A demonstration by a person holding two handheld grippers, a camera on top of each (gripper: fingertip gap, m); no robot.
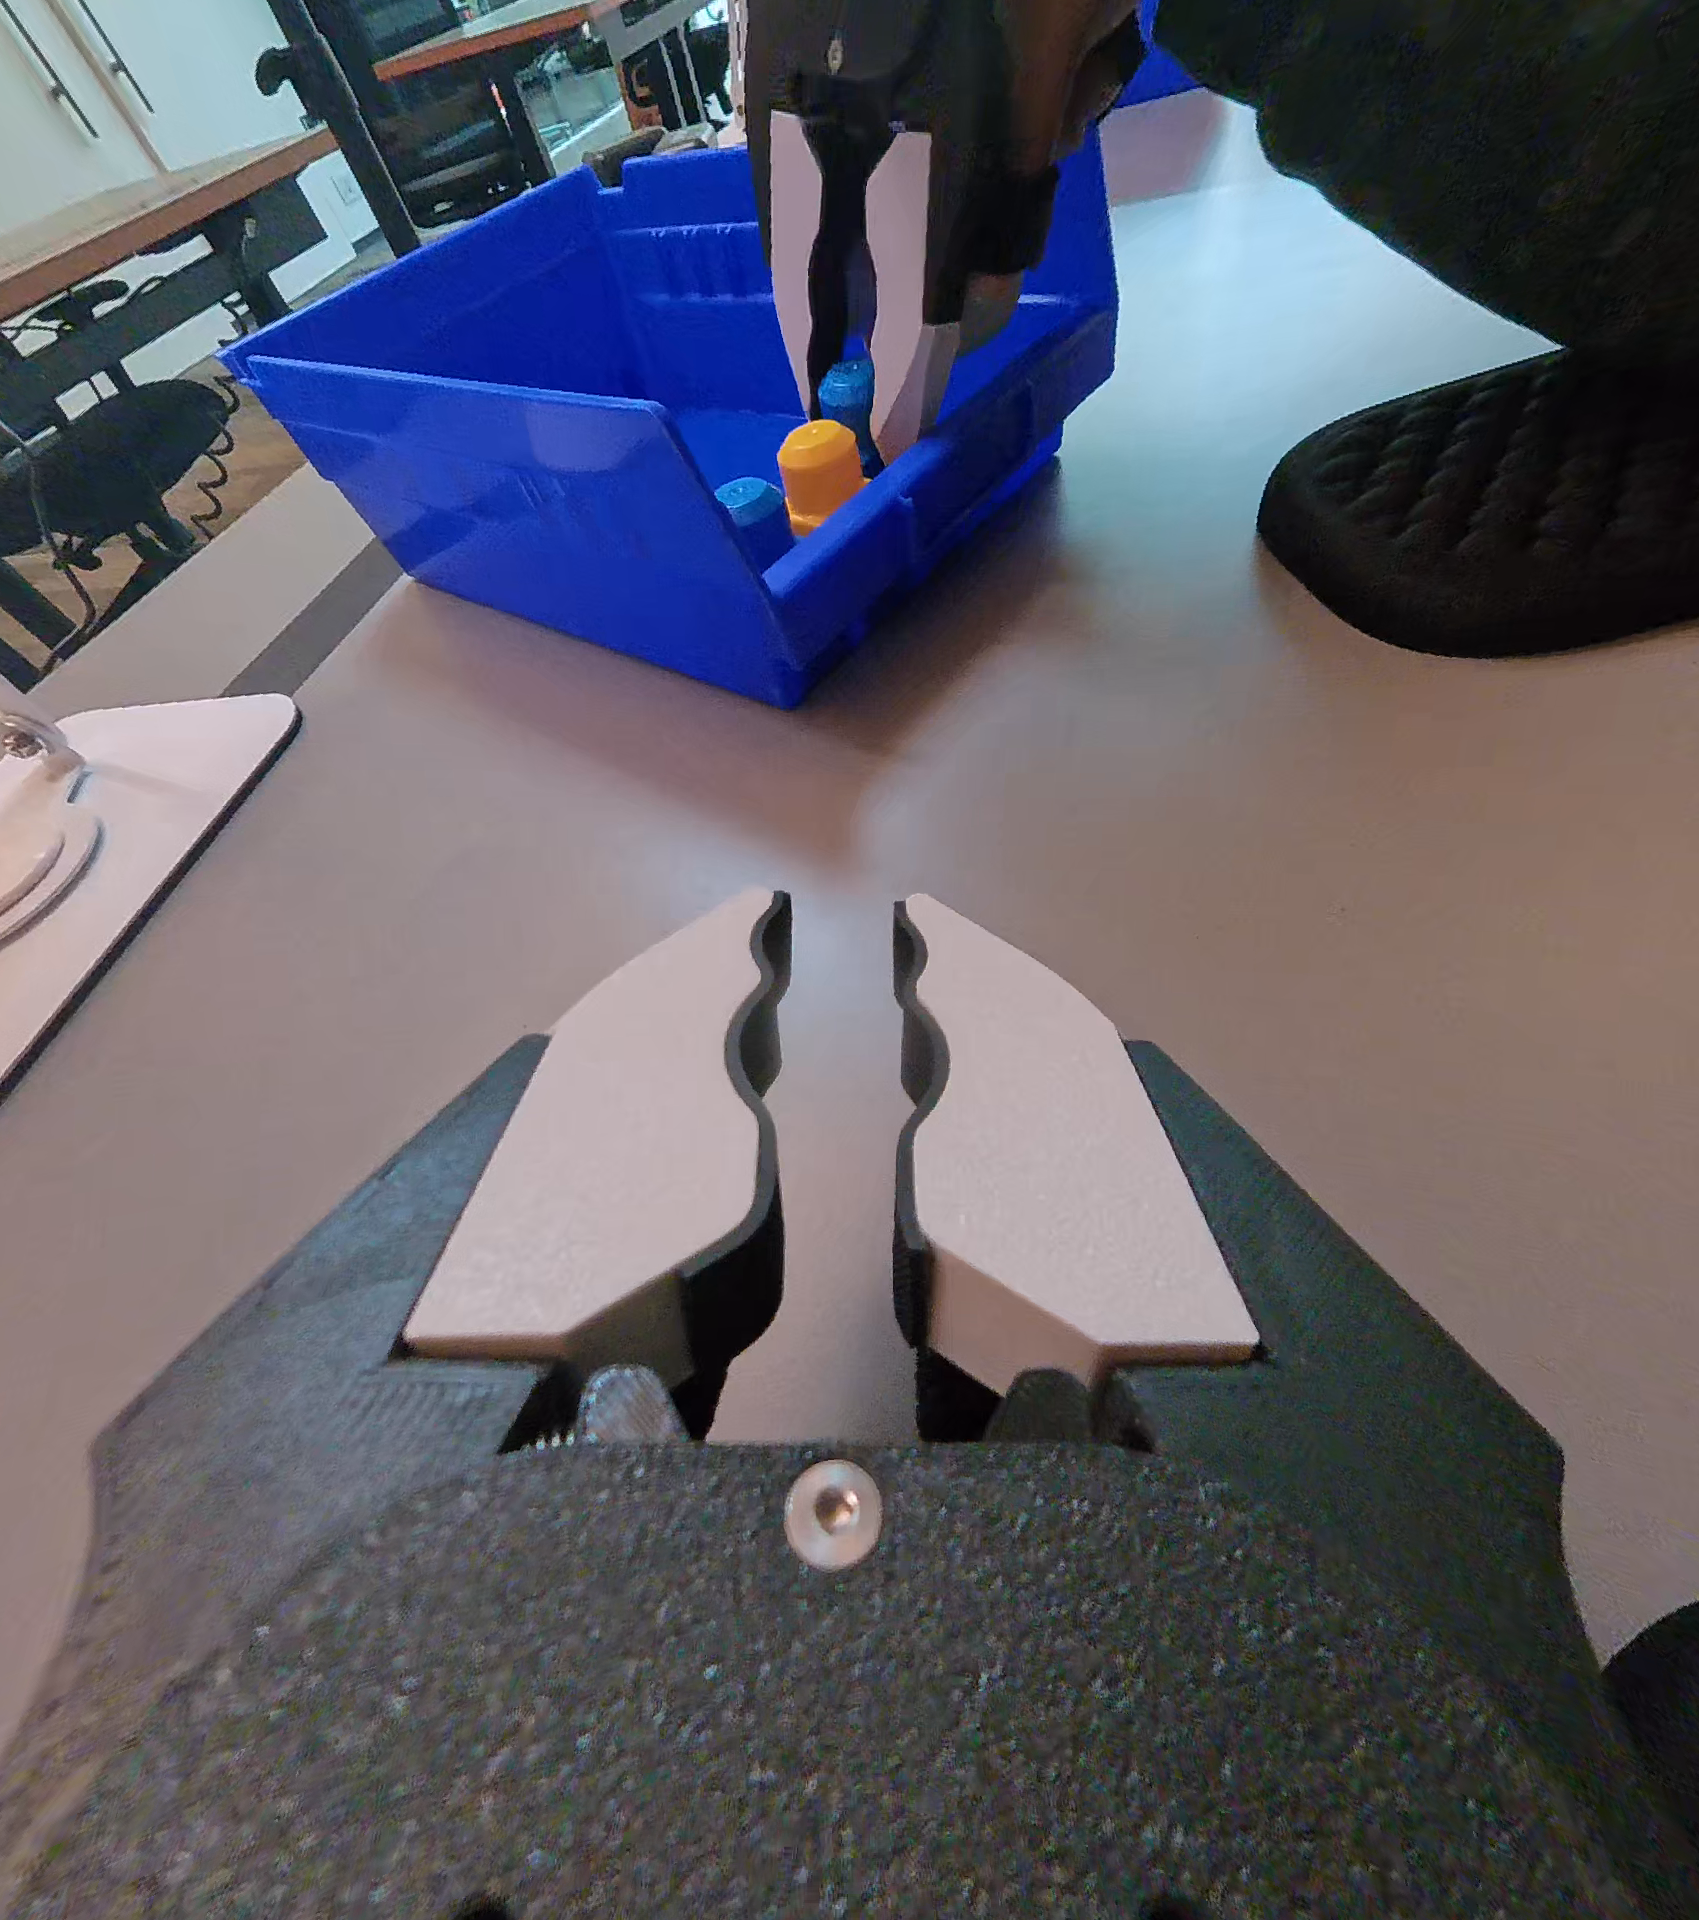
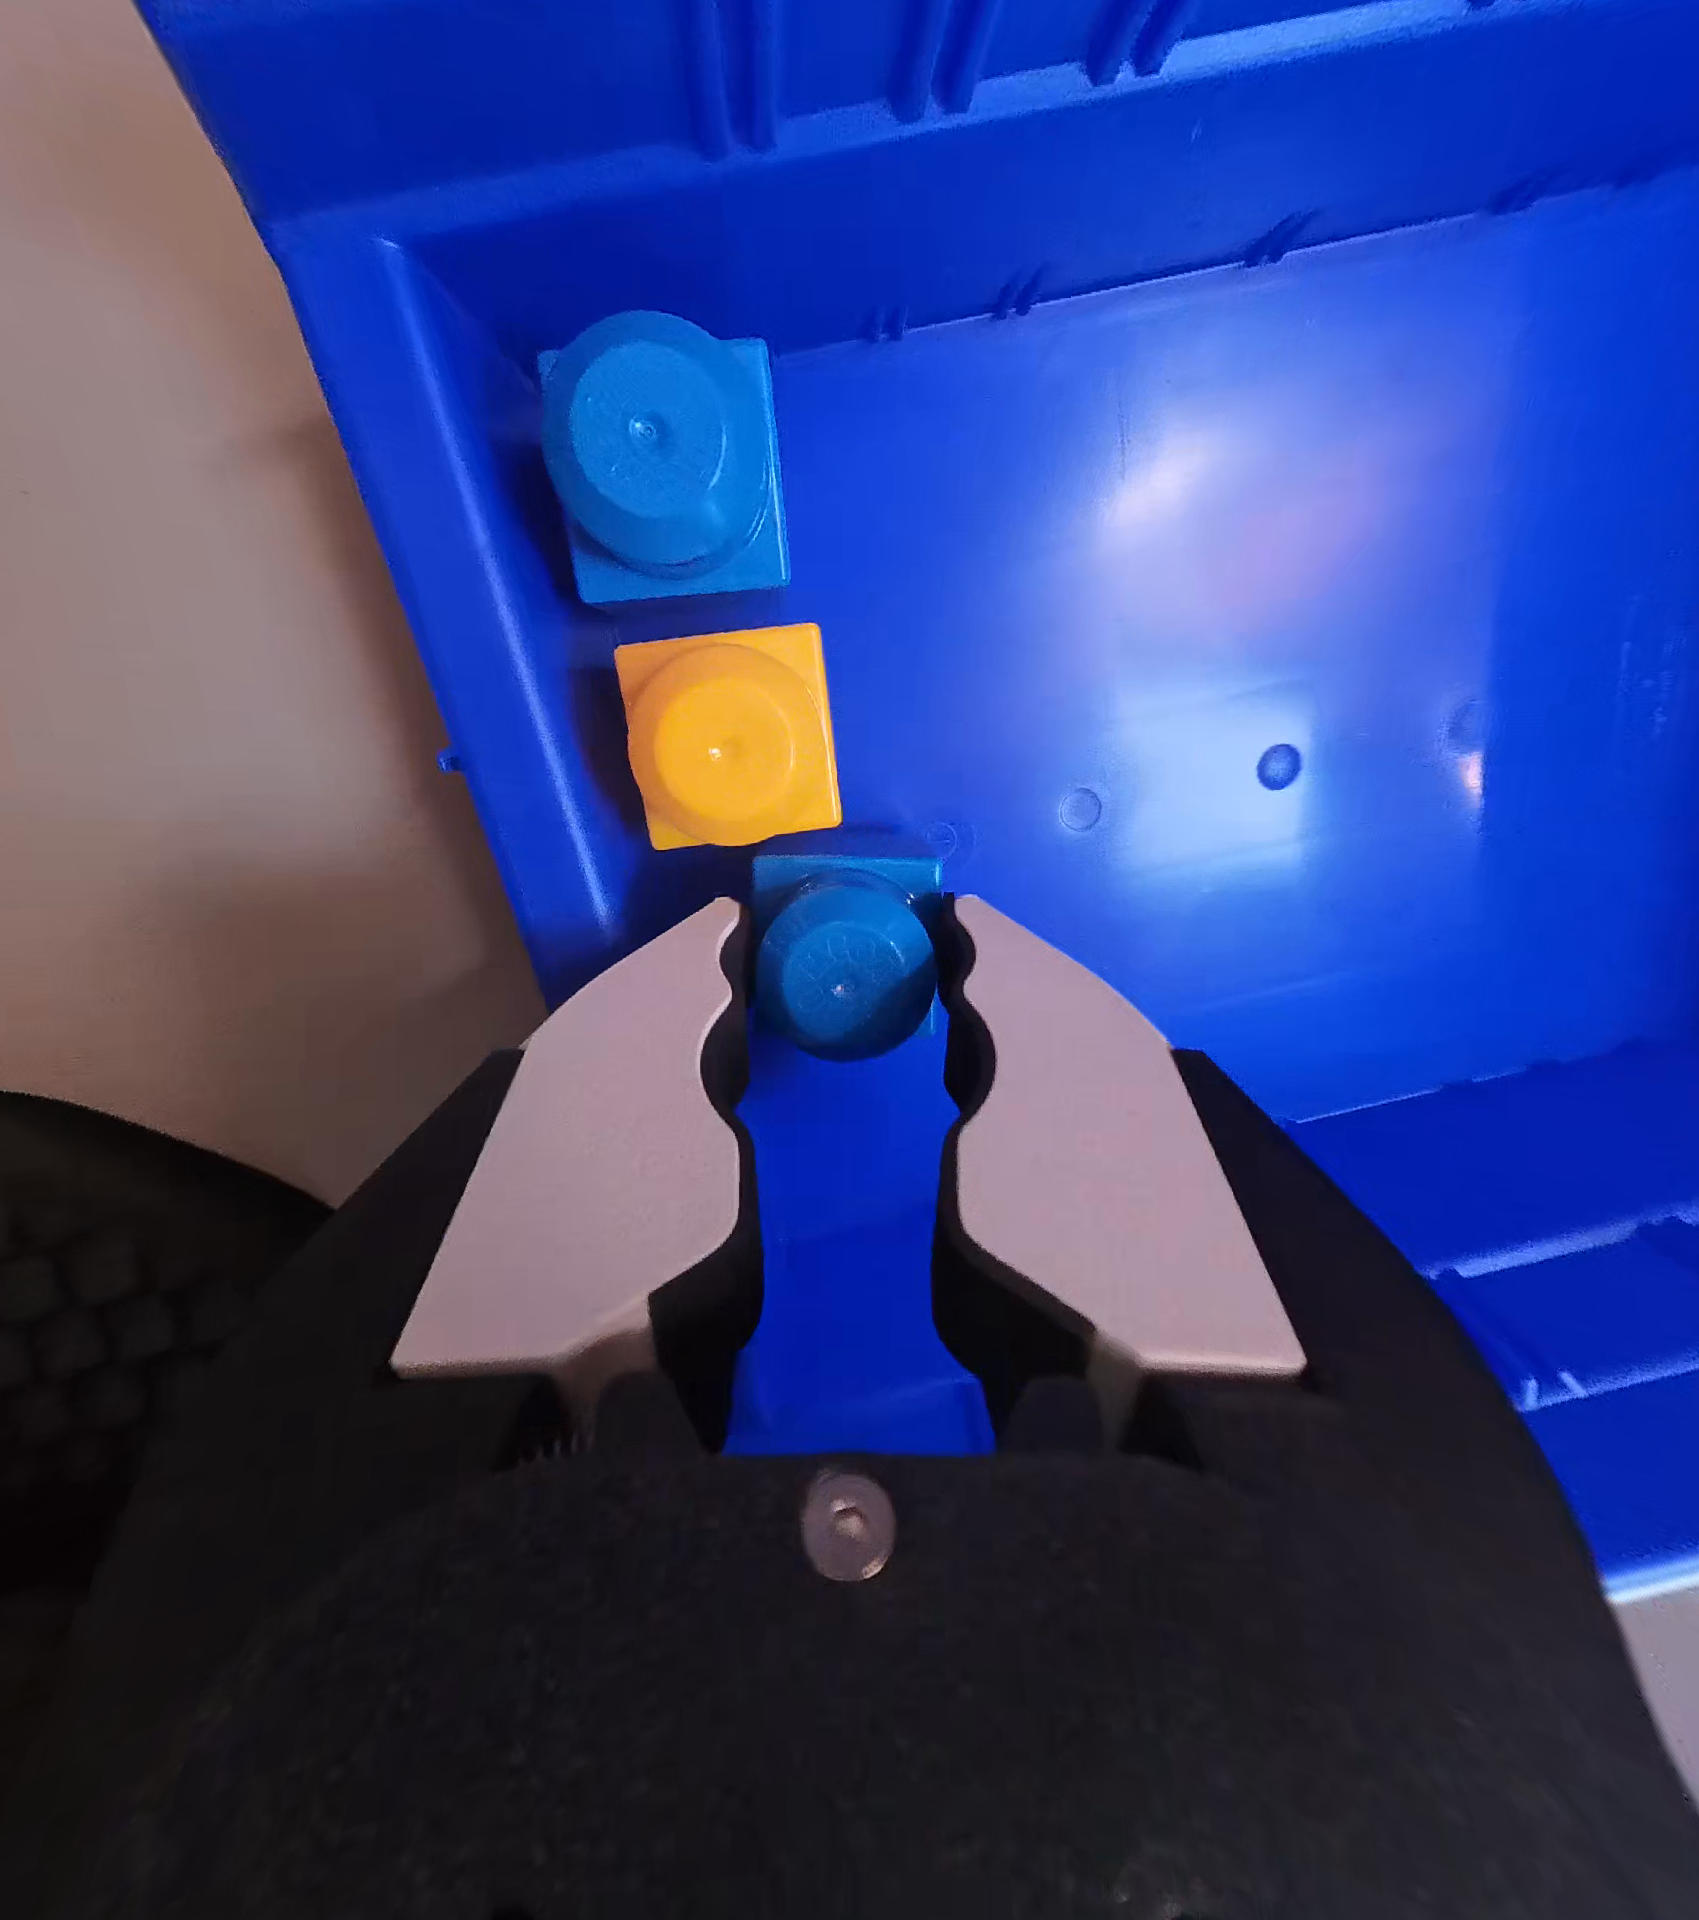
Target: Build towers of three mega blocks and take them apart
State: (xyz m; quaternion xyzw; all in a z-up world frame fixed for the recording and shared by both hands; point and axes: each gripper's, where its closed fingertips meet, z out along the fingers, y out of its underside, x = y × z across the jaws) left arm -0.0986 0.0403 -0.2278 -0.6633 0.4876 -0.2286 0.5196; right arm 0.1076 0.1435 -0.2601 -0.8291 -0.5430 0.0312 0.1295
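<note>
A blue plastic bin (image 1: 512, 457) stands on the grey table and holds three single-stud blocks along one wall. These are a blue block (image 2: 658, 457), an orange block (image 2: 725, 743) and a second blue block (image 2: 845, 977). My right gripper (image 2: 845, 914) reaches down into the bin, its fingertips pressed against both sides of that second blue block, which rests on the bin floor (image 2: 1240, 520). The left wrist view shows the right gripper (image 1: 855, 421) over the orange block (image 1: 819, 468). My left gripper (image 1: 843, 904) hovers low over the bare table, slightly open and empty.
A black mesh pad (image 1: 1510, 520) lies right of the bin and also shows in the right wrist view (image 2: 45, 1299). A white stand base (image 1: 45, 883) sits at the table's left edge. Desks and chairs stand beyond the table. Left tips to right tips: about 25 cm.
</note>
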